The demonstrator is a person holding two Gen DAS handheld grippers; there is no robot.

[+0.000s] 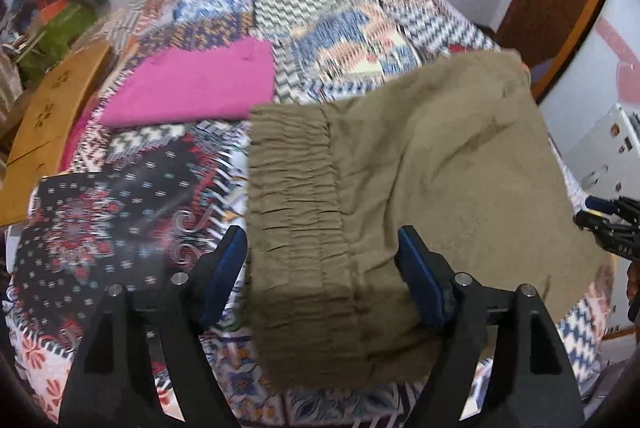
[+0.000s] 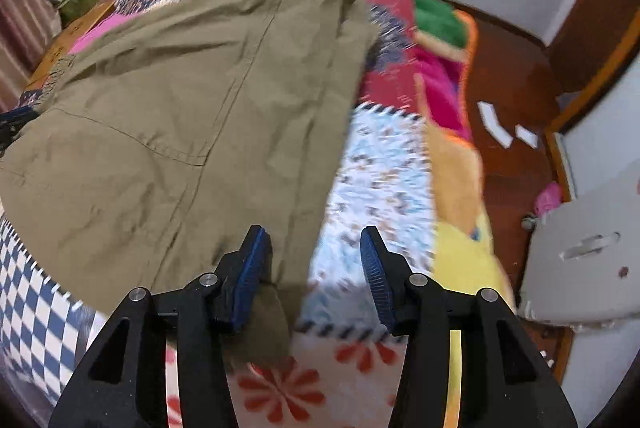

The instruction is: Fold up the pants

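I see the olive-brown pants (image 1: 420,164) lying folded on the patchwork quilt (image 1: 328,16) that covers the bed. My left gripper (image 1: 322,256) has its jaws spread wide, hanging over the gathered elastic waistband (image 1: 296,196) without pressing on it. My right gripper (image 2: 312,268) also stands apart; its left pad (image 2: 252,276) sits just at the pants' near hem corner, with the right pad over bare quilt. A folded magenta garment (image 1: 200,84) lies beyond the waistband, apart from the pants. I see no container holding anything here.
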